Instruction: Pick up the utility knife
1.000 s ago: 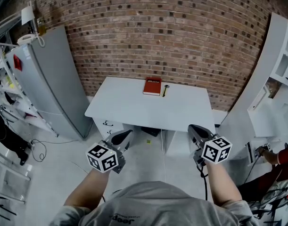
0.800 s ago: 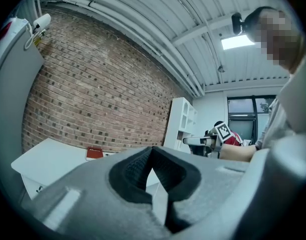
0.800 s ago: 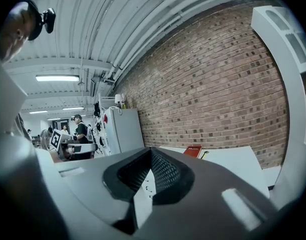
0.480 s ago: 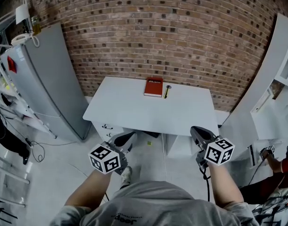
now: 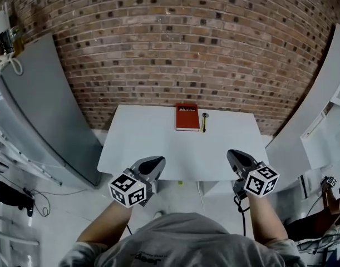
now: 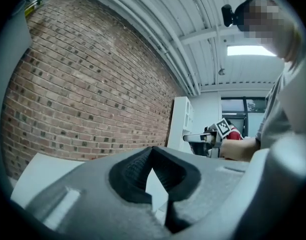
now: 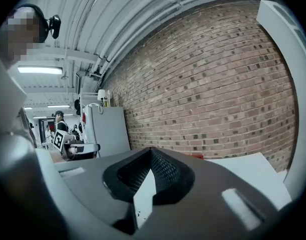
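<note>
The person wears a grey short-sleeved T-shirt (image 5: 186, 246) with small dark lettering on the back below the collar, partly cut off by the frame edge. A small black camera (image 6: 227, 14) sits at the side of the head. The left gripper (image 5: 156, 161) and the right gripper (image 5: 235, 153) look alike: smooth dark grey shells tapering toward the jaws, whose inner faces are black and finely ribbed. Each carries a white block printed with black square markers, the left cube (image 5: 128, 189) and the right cube (image 5: 261, 181). A black cable (image 5: 240, 216) hangs from the right gripper.
</note>
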A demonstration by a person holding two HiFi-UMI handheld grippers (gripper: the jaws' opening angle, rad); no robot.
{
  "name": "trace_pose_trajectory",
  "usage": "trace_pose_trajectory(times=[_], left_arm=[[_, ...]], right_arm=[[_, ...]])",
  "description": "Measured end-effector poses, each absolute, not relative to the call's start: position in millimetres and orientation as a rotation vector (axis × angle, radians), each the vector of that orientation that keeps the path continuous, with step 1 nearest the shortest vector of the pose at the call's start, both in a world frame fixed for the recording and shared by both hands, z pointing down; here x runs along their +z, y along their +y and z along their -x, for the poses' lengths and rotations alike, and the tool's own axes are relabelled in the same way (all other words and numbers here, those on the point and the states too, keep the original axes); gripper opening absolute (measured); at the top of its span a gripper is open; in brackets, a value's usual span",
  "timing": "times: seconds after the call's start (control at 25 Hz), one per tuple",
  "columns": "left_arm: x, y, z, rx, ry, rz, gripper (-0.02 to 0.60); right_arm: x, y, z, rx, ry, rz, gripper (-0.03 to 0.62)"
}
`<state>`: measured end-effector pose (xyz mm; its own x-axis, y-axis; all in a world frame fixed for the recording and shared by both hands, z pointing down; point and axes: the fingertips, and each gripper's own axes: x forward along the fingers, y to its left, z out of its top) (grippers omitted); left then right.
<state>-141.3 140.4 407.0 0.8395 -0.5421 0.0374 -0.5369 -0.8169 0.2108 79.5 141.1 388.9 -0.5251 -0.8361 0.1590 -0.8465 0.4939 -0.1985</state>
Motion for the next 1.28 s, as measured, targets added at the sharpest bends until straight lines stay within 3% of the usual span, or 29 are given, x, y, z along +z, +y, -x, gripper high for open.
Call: trace_pose_trajectory(times=[0.28, 0.6, 1.04, 1.28], left_arm=[[401.1, 33.1, 188.5, -0.039, -0.745, -2.822, 0.000], [413.0, -40.4, 199.1, -0.055, -0.693, -2.794, 0.000], [432.8, -109.6, 170.6, 0.002, -0.786, -2.753, 0.000], [439.6, -154.7, 123.1, 0.008, -0.946, -2.713, 0.000]], right_arm=[[385.2, 49.6, -37.3, 0.403, -2.621, -1.597, 0.009], [393.4, -14.6, -30.1, 0.431, -2.552, -1.630, 0.009], [403.0, -107.9, -62.4, 0.462, -2.652, -1.530, 0.009], [409.7, -168.5, -114.0, 0.439, -2.722, -1.412, 0.009]])
